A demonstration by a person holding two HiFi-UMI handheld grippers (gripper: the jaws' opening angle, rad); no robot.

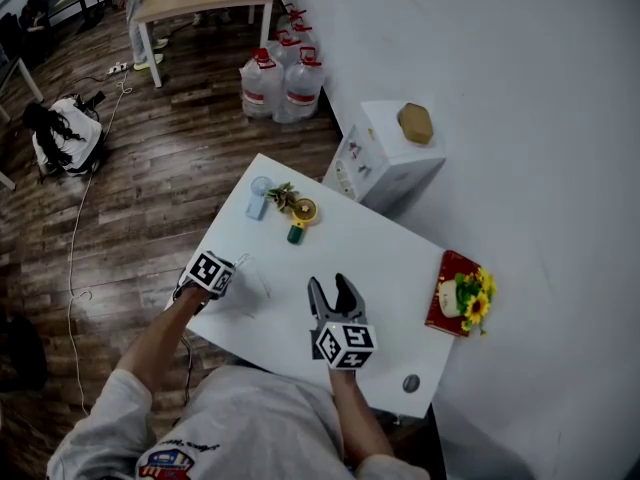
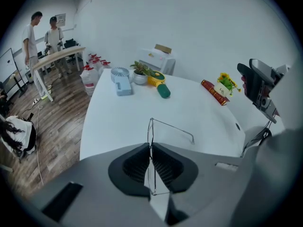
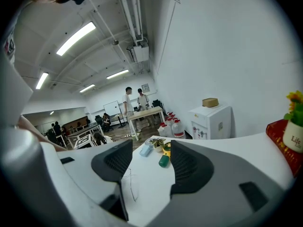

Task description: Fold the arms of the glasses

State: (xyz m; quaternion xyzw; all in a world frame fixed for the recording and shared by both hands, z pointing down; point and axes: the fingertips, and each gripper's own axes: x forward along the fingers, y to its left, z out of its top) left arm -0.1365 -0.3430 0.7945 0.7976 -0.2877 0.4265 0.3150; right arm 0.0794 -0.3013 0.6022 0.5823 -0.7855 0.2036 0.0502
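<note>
White table (image 1: 372, 236) against a white wall, thin wire glasses pinched near its left edge.

The left gripper (image 2: 150, 148) has its jaws together on the glasses (image 2: 152, 126). It clamps the fine metal frame, which stands upright out of the pads, and one glasses arm (image 2: 172, 127) juts out to the right, unfolded. The head view gives only a faint outline of the glasses beside that gripper, while the right gripper view shows them as a wire loop past its left jaw. The right gripper (image 1: 335, 290) hangs over the table's middle with its jaws wide apart and nothing between them. The left forearm reaches to the table's edge with its gripper tipped steeply down; the right gripper sits nearly level.
</note>
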